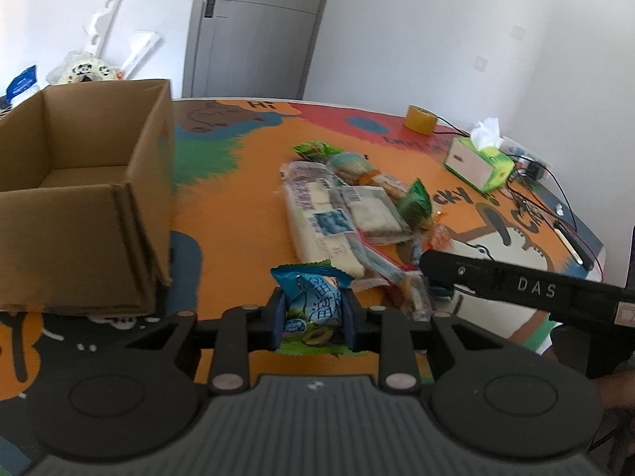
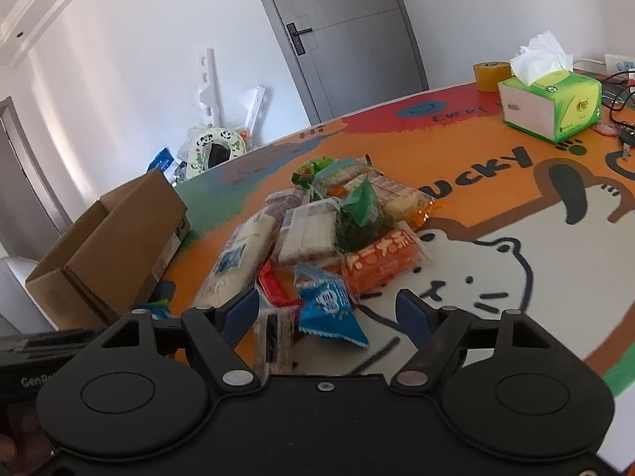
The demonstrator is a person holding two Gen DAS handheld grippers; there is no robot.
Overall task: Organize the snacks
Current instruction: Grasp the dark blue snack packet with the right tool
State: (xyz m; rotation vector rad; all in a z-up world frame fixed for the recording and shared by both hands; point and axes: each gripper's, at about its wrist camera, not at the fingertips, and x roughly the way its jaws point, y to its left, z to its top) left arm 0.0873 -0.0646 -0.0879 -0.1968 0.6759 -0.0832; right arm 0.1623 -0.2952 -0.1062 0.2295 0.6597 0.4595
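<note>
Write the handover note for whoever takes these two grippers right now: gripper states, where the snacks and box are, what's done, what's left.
Left gripper: shut on a blue snack packet, near the cardboard box.
Right gripper: open, holding nothing, at the near edge of the snack pile, another blue packet between its fingers, ungripped.
Box: open, on the table's left side; the part of its inside in view shows no snacks.
Done: one packet picked up.
Left: drop it in the box, then clear the pile, including the orange packet and green packet.
</note>
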